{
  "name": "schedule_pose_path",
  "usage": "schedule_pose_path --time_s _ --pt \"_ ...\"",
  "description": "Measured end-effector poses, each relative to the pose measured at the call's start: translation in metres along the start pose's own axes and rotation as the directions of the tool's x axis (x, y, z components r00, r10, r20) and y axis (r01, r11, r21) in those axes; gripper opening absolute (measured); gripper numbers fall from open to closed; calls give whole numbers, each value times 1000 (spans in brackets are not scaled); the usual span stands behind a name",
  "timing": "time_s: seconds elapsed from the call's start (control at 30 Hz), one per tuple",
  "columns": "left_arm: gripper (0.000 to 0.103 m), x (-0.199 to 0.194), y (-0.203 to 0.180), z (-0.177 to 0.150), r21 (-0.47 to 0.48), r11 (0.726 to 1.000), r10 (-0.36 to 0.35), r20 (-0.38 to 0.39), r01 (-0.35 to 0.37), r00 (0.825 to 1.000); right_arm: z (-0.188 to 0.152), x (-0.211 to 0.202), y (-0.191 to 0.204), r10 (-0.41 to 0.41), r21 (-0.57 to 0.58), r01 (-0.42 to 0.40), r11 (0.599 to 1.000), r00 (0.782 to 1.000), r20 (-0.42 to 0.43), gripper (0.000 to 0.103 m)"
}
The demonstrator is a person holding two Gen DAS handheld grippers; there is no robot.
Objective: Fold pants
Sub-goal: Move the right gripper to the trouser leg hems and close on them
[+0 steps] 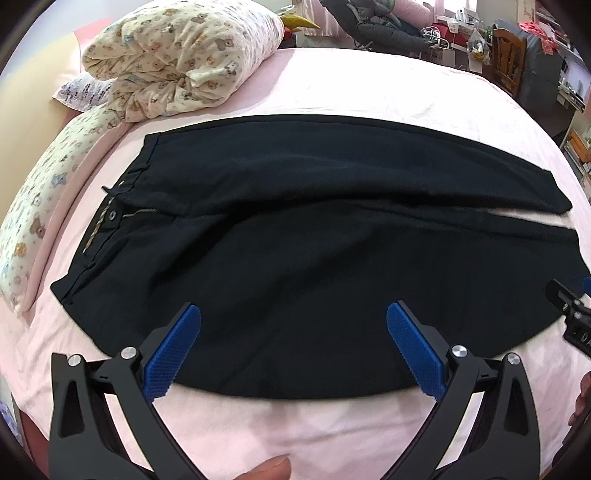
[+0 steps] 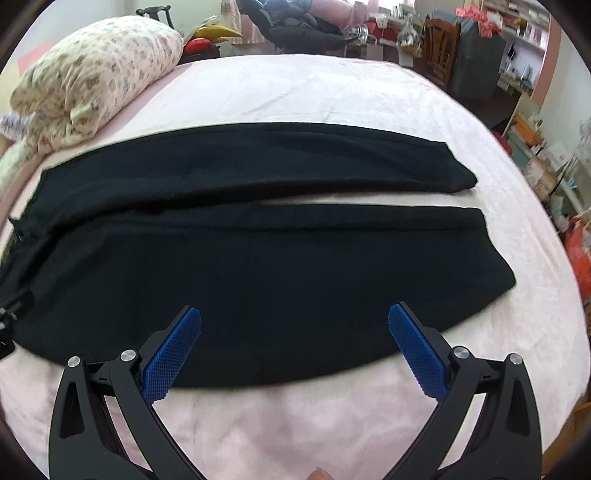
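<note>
Black pants [image 1: 295,229] are lying flat across the pink bed [image 1: 332,85], waistband at the left, both legs running right with a thin gap between them. Left gripper [image 1: 293,321] is hovering over the near edge by the waist end, jaws spread wide, gripping nothing. Right gripper [image 2: 294,321] is doing the same further along the near leg, also wide apart. Quilt [image 1: 177,55] is sitting bunched up at the far left corner.

Home bedroom: pink-sheeted bed [image 1: 332,85], folded quilt [image 1: 184,55], cluttered shelves [image 2: 524,33].

pants [image 1: 314,258] | black | flat, unfolded | legs apparently slightly apart | waist left
</note>
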State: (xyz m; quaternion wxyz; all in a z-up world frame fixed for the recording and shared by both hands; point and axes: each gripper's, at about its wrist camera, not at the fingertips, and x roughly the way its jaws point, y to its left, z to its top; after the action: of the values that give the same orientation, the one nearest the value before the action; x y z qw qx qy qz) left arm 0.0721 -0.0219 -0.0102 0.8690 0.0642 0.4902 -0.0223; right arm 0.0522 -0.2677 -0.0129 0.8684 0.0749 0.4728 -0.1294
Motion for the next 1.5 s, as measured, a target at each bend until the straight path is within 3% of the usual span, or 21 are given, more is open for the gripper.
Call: schedule_pose_path --time_s 0.1,0.23,0.4,0.57,0.8,0.9,1.07,1.13,1.17,1.27,1.37,1.5 --pt "101 8 -11 17 2 1000 8 -22 -8 1000 30 16 -15 2 18 -1 1000 998 -68 102" --pt "101 20 -28 35 12 999 39 -78 -38 996 66 48 -39 -10 41 19 999 977 -211 102" --pt "101 33 -45 49 27 997 75 -150 -72 986 111 58 -81 70 130 -48 990 983 -168 102" --pt "101 46 -57 60 52 994 101 -180 -93 979 158 86 -131 183 270 -124 955 961 -209 102" --pt "101 66 -68 66 60 995 96 -212 -85 973 204 128 -215 275 524 -121 843 934 -228 102" --pt "101 68 -65 67 12 999 51 -212 -49 976 211 147 -241 300 612 -93 785 922 -244 99" --pt "101 69 -55 65 -120 993 -44 -238 16 970 221 178 -276 368 782 -69 619 906 -211 90" --pt "101 70 -53 61 -148 989 -58 -253 21 966 225 186 -278 350 805 -48 591 914 -203 85" --pt "101 72 -53 59 -156 988 -64 -259 24 964 229 191 -275 334 796 -31 604 917 -218 75" --pt "101 77 -55 53 -164 986 -78 -294 30 953 236 203 -259 360 794 -35 607 903 -235 66" --pt "101 82 -59 47 -157 987 -73 -313 24 947 245 223 -242 389 776 -26 631 876 -286 62" --pt "101 85 -67 46 -153 987 -87 -326 39 941 259 244 -208 331 724 69 686 857 -395 59"
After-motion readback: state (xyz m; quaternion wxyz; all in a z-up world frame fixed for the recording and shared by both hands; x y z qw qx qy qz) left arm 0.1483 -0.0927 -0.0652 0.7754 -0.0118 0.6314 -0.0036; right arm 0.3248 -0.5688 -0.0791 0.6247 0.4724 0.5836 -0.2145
